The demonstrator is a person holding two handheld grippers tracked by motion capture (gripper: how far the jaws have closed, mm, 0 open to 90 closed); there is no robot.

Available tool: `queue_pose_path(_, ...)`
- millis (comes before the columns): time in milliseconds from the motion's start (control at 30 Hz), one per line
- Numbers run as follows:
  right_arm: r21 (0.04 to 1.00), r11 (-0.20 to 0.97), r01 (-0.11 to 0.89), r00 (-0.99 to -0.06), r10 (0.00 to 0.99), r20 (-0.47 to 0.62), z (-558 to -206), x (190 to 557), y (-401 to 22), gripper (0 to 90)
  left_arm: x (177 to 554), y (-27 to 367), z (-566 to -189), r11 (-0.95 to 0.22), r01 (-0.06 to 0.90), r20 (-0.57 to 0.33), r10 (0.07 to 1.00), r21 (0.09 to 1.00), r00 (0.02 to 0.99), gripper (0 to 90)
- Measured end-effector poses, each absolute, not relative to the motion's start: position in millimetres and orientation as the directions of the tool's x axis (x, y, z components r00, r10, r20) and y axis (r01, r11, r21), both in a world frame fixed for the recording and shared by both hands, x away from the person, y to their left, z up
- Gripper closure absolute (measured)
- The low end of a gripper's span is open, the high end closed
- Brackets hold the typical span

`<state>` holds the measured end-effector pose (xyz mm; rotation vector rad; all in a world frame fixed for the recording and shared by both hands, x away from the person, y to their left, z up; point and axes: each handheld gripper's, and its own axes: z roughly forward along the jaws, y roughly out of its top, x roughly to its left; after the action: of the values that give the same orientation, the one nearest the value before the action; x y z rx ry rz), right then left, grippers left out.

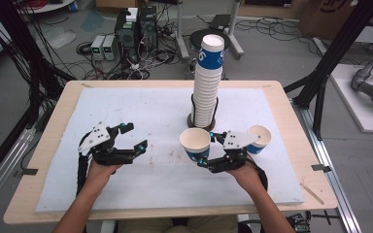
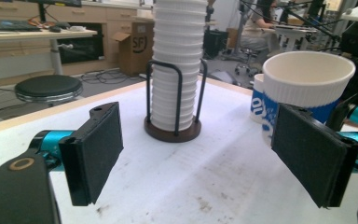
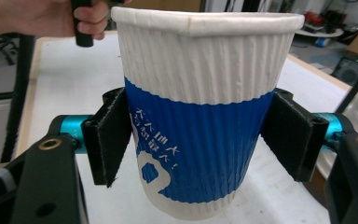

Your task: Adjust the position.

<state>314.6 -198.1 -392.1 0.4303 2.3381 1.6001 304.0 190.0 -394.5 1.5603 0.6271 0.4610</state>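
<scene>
Holding a blue-and-white paper cup (image 1: 194,143) upright between its pads, the right gripper (image 1: 207,148) has one jaw against each side of the cup's blue band; in the right gripper view the pads meet the ribbed wall at left and right, so the gripper is clamped on the cup. A second cup (image 1: 260,138) stands just beyond the right gripper's grey plate, on its outer side. Ahead of that gripper rises a tall cup stack (image 1: 209,82) in a wire holder (image 2: 173,126) on the counter (image 1: 141,109). Well to the other side of the held cup, the left gripper (image 1: 135,137) hangs over the bare counter with its jaws wide apart and nothing between them, the stack straight ahead of it
</scene>
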Motion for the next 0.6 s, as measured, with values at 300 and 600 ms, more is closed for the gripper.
queue_pose_path(300,0.952,0.295,0.082,-0.903,0.427,-0.055,-390.7,311.0,-205.7,28.0,299.6,200.2,-407.5,-0.026,0.108,-0.063,0.668,0.994,0.742,17.2)
queue_pose_path(600,0.957,0.282,0.074,-0.896,0.44,-0.06,-389.2,312.2,-206.0,28.0,296.3,206.2,-413.0,-0.044,0.111,-0.052,0.676,0.993,0.735,17.2)
